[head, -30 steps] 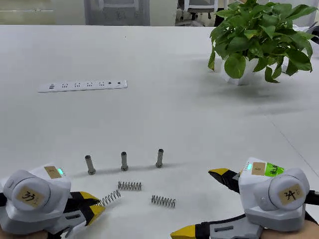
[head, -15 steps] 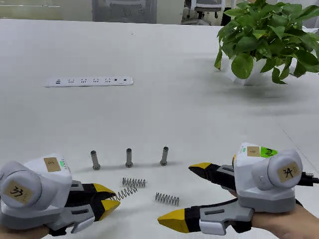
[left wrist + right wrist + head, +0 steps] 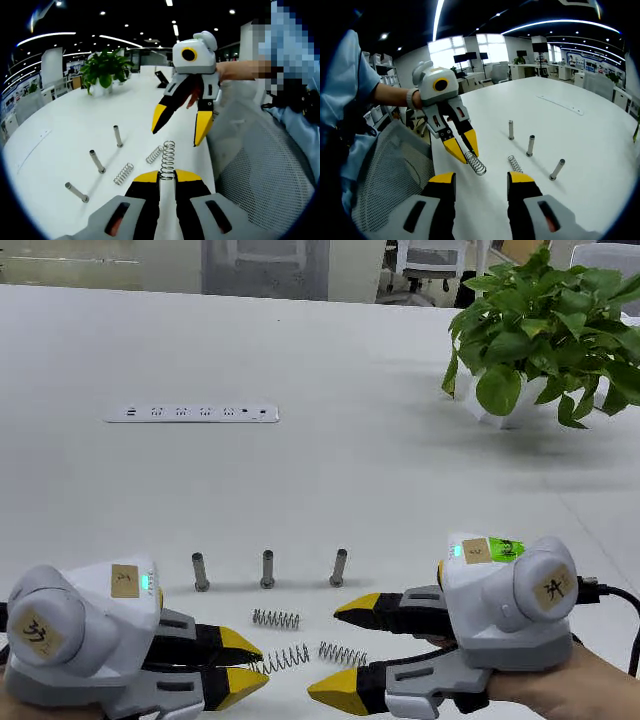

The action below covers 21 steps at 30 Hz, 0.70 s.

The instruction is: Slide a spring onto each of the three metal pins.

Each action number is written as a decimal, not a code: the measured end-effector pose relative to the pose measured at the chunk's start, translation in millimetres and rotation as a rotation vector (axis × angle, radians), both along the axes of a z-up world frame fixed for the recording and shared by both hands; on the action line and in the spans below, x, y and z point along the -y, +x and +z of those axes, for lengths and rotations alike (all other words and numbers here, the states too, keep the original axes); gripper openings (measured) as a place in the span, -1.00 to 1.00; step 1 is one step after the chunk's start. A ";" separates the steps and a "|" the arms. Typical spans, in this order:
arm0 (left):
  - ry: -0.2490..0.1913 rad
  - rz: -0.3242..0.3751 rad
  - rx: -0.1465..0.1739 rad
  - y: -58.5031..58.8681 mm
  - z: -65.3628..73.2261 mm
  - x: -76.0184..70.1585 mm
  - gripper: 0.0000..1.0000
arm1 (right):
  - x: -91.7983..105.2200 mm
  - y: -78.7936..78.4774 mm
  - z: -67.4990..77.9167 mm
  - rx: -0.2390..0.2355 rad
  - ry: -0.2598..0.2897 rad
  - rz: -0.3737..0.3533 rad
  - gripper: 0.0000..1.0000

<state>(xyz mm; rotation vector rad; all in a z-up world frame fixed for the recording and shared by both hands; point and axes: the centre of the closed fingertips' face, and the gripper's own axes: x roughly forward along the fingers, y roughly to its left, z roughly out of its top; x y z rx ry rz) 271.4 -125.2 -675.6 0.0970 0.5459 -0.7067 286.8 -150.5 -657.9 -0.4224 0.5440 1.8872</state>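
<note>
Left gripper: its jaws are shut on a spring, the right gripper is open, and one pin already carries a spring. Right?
No: the head view shows all three pins bare. The two loose springs lie on the table before them. The left gripper is shut on a spring, and the right gripper is open.

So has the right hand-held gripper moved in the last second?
Yes. The right hand-held gripper has come left: its jaws, once well right of the rightmost pin, now sit just below it.
</note>
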 end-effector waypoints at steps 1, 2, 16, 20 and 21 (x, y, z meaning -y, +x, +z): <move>0.000 -0.006 0.002 0.4 0.5 0.2 -0.81 | -0.5 -0.7 0.5 0.001 0.003 0.007 -0.22; 0.002 -0.012 0.005 0.6 1.1 0.9 -0.81 | -0.2 -2.2 1.0 0.003 0.006 0.022 -0.32; 0.019 -0.127 0.045 -2.1 9.5 12.8 -0.81 | 3.9 -8.7 2.8 -0.022 0.001 0.070 -0.68; 0.010 -0.137 0.047 -2.4 11.7 17.2 -0.81 | 3.4 -9.6 3.4 -0.029 0.001 0.073 -0.75; 0.012 -0.137 0.044 -2.5 10.7 17.2 -0.81 | 3.1 -9.4 3.7 -0.033 0.000 0.072 -0.75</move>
